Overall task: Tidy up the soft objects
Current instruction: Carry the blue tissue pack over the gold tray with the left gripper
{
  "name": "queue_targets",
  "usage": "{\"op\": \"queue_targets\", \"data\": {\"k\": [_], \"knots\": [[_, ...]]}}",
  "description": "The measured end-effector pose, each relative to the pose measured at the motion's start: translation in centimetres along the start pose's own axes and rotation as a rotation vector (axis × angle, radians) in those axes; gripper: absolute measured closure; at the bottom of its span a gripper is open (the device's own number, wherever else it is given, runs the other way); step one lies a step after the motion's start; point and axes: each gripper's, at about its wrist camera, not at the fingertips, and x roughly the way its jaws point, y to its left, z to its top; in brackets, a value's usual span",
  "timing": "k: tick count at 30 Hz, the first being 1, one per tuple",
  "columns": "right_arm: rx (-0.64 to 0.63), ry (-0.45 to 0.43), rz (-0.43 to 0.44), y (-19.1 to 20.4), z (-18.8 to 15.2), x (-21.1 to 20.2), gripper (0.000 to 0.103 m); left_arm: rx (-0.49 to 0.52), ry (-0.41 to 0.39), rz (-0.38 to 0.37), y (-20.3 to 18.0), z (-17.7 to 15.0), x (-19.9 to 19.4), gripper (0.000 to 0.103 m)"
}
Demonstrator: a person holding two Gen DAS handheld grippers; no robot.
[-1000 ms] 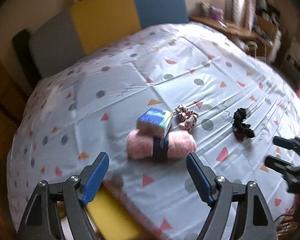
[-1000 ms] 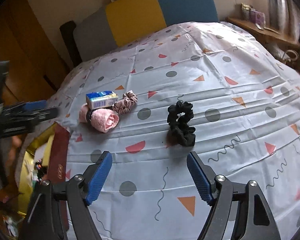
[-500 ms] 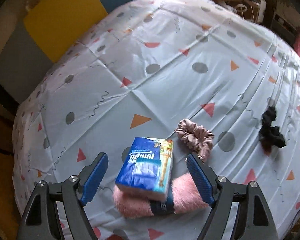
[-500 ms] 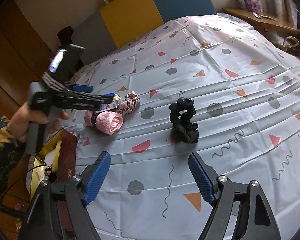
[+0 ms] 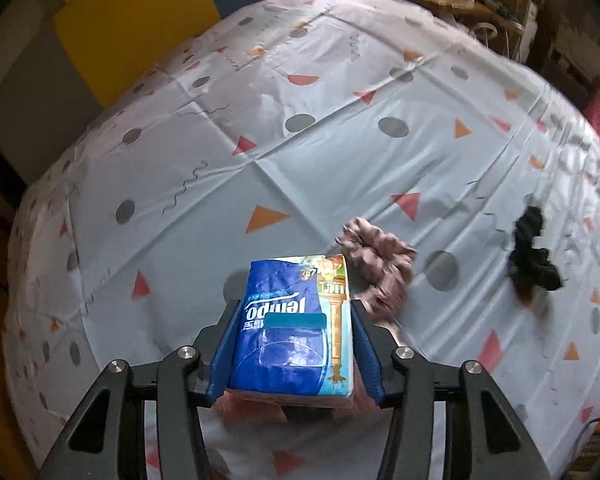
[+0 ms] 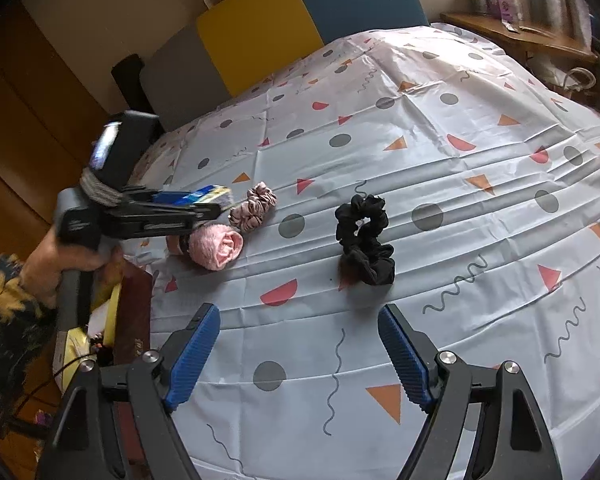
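My left hand-held gripper is pinching the blue tissue pack; one blue pad presses each long side of it. The pack sits right on top of the pink fluffy roll, which lies on the spotted cloth that covers the worktop. I take the pack as my landmark. The pink striped scrunchie lies just beside it on the right, and I cannot tell if the two touch. The black scrunchie lies farther to the right of the pack, well apart from it. Past the pack, at the far edge of the cloth, stands a chair back in grey, yellow and blue.

My right hand-held gripper has its fingers spread wide with nothing between them. It hangs above bare cloth, with the black scrunchie just ahead of its tips. From this side I can see the hand gripping the left tool's handle.
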Motion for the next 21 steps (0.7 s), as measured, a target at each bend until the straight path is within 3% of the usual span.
{"op": "queue_targets", "data": {"k": [7, 11, 21], "knots": [[-0.02, 0.022, -0.037, 0.1, -0.4, 0.7, 0.021, -0.168, -0.093, -0.082, 0.1, -4.8, -5.3, 0.05], [-0.05, 0.049, -0.067, 0.4, -0.8, 1.6, 0.021, -0.239, -0.159, -0.083, 0.1, -7.7, -9.2, 0.05], [-0.258, 0.09, -0.02, 5.3, -1.7, 3.2, 0.021, -0.4, -0.313, 0.0, 1.4, -17.5, -18.2, 0.05]]}}
